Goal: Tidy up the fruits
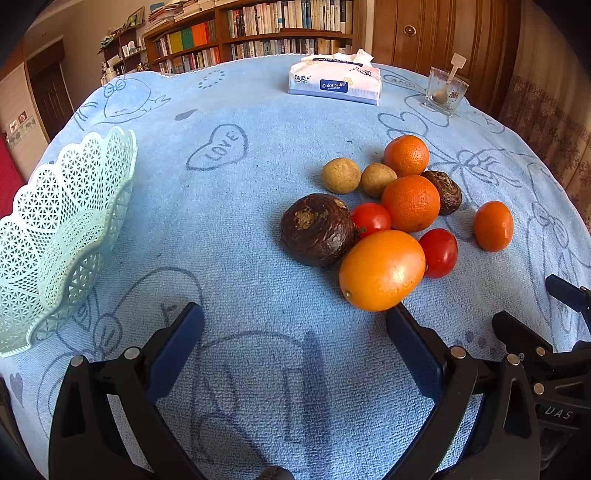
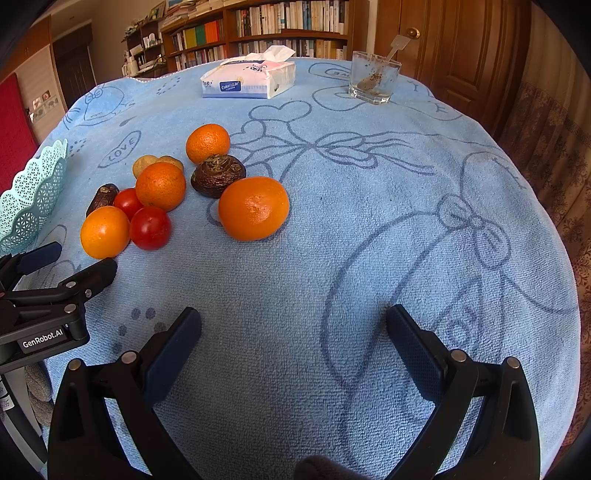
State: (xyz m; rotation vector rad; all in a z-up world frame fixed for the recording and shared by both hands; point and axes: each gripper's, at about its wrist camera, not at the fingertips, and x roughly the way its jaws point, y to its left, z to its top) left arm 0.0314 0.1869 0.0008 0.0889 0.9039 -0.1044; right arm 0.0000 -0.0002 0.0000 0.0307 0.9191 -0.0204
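Note:
Several fruits lie bunched on the blue towel: a large orange (image 1: 382, 270) nearest my left gripper, a dark brown round fruit (image 1: 317, 229), two red tomatoes (image 1: 438, 252), more oranges (image 1: 410, 203) and two tan fruits (image 1: 340, 175). A mint lattice basket (image 1: 55, 236) stands empty at the left. My left gripper (image 1: 295, 317) is open, its right finger just below the large orange. My right gripper (image 2: 293, 319) is open over bare towel, with the closest orange (image 2: 253, 208) ahead of it to the left. The fruit pile (image 2: 147, 206) lies further left.
A tissue pack (image 1: 334, 82) and a glass with a spoon (image 1: 445, 91) stand at the far edge of the round table. Bookshelves (image 1: 258, 29) and a wooden door (image 2: 461, 48) are behind. In the right wrist view the left gripper (image 2: 48, 299) shows at the left edge.

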